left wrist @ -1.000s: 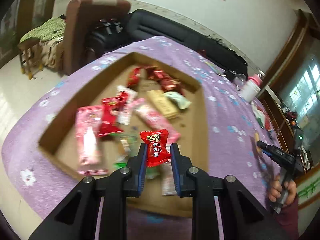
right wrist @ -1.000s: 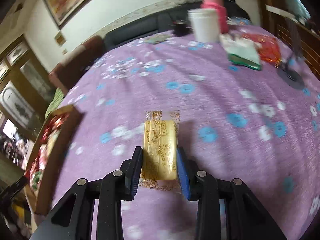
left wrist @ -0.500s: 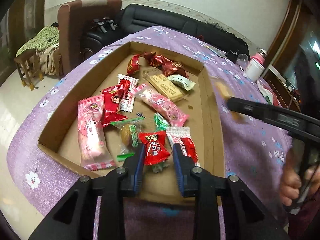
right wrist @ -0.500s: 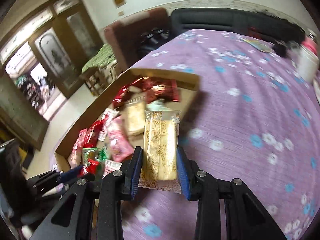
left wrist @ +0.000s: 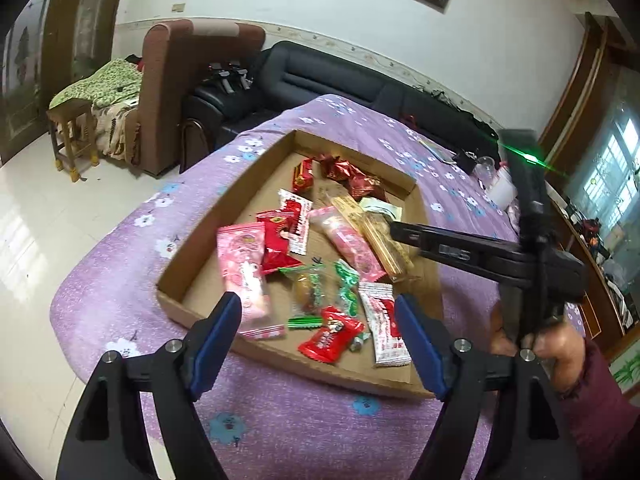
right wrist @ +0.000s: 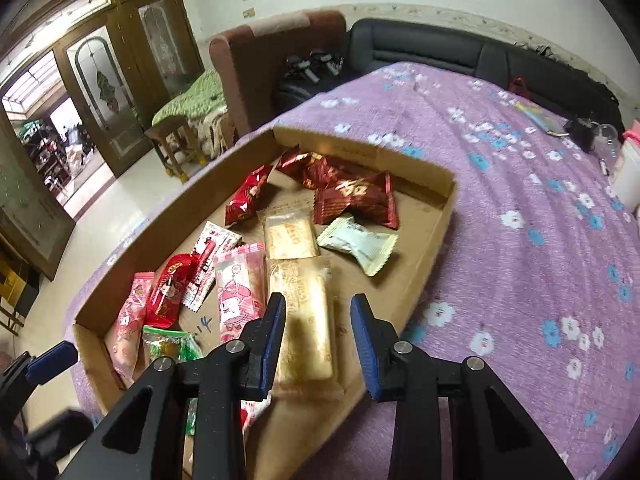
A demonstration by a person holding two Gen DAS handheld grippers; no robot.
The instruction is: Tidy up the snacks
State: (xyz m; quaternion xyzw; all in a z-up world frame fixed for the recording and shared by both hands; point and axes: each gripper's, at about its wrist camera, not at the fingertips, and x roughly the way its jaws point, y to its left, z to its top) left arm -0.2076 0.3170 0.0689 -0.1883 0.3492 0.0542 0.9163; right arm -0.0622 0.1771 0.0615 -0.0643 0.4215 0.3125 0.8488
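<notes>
Snacks are spread inside a shallow cardboard tray that is set on a purple flowered cloth. Both grippers are seen spread apart, with nothing held by either.

From the left wrist view, the left gripper is held over the near edge of the tray, its blue-padded fingers parted widely. A red wrapped candy is seen lying on the tray floor between them, touched by neither finger. Just beside it a white and red packet is laid, and a green-wrapped sweet is placed a little further in. A long pink packet is laid along the left side of the tray.

From the right wrist view, the right gripper is held over the right side of the tray, its jaws moderately parted. A clear-wrapped yellow biscuit bar is seen lying flat on the cardboard between them; contact with the left finger cannot be ruled out, but the bar is not clamped. A second biscuit packet is set just beyond it, a pale green packet to its right, and dark red sweets are gathered near the far wall
</notes>
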